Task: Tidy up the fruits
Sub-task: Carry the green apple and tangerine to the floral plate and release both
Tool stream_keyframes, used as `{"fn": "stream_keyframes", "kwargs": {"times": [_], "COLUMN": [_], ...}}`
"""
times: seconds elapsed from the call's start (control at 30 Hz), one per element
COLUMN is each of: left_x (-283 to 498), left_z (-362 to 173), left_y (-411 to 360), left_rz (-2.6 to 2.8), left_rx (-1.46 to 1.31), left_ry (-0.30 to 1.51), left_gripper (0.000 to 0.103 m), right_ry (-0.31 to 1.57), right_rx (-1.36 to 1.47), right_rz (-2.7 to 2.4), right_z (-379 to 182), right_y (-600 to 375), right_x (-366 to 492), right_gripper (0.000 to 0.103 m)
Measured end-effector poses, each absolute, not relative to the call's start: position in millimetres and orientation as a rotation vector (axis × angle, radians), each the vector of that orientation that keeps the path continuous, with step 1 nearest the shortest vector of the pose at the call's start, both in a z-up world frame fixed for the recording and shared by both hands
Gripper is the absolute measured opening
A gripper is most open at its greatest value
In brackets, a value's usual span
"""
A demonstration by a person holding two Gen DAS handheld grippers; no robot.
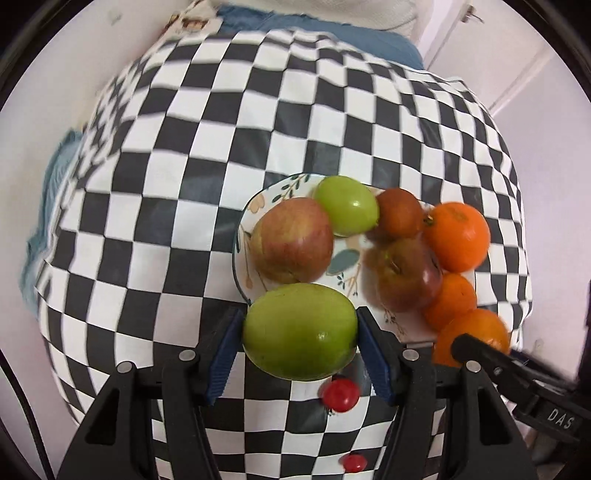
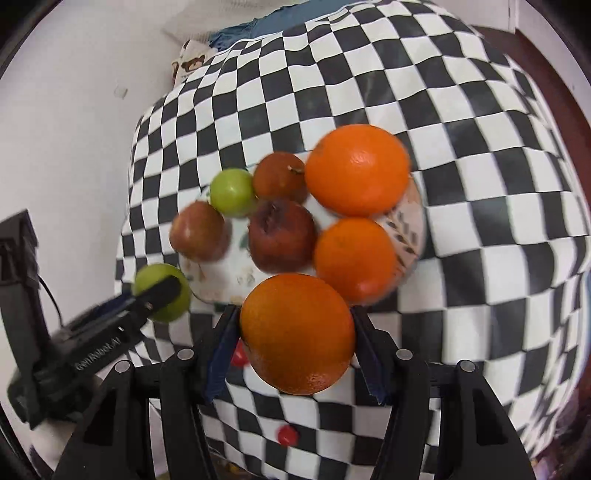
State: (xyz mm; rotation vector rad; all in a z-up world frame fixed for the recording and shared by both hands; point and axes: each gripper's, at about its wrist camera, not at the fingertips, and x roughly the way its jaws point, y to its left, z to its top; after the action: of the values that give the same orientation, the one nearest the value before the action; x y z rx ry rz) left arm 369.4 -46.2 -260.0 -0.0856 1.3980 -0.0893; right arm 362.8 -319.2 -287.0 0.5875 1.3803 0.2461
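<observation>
My left gripper [image 1: 301, 332] is shut on a green apple [image 1: 300, 330] and holds it at the near edge of the floral plate [image 1: 255, 201]. My right gripper [image 2: 295, 332] is shut on an orange [image 2: 297, 332], held at the plate's [image 2: 413, 221] near rim. On the plate lie a red apple [image 1: 293, 238], a smaller green apple [image 1: 347, 205], a dark red apple [image 1: 408, 275], a brown fruit [image 1: 399, 212] and two oranges [image 1: 456, 236]. The left gripper with its green apple [image 2: 162, 291] shows in the right wrist view. A right gripper finger [image 1: 480, 349] shows in the left wrist view.
The plate rests on a black-and-white checkered cloth [image 1: 207, 147]. Small red fruits [image 1: 340, 394] lie on the cloth under the grippers, and another one [image 2: 287, 435] shows nearer. Blue fabric [image 1: 325, 26] lies at the far edge. White walls stand at the left and right.
</observation>
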Motion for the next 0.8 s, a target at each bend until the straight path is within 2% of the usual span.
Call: {"fn": "stream_keyframes", "kwargs": {"times": [0.27, 0.6, 0.63, 0.7, 0.8], "left_x": [387, 401, 402, 403, 402], "left_z": [-283, -287, -287, -289, -287], "left_y": [3, 14, 14, 13, 13], "left_rz": [-0.051, -0.07, -0.073, -0.077, -0.106], "left_rx": [-0.412, -0.476, -0.476, -0.477, -0.496], "left_ry": [1.505, 1.564, 1.573, 1.578, 1.569], "left_gripper": [0.059, 0.059, 0.059, 0.059, 0.063], "right_ry": [1.357, 1.35, 1.356, 1.339, 1.301], "right_rx": [0.846, 0.887, 0.902, 0.926, 0.92], "right_rz": [0.251, 0.249, 0.251, 0.255, 0.252], "right_z": [-317, -336, -340, -340, -331], "right_y": [-280, -244, -244, -244, -244], "right_x": [366, 382, 381, 380, 381], "right_gripper": [0.062, 0.064, 0.067, 0.084, 0.085]}}
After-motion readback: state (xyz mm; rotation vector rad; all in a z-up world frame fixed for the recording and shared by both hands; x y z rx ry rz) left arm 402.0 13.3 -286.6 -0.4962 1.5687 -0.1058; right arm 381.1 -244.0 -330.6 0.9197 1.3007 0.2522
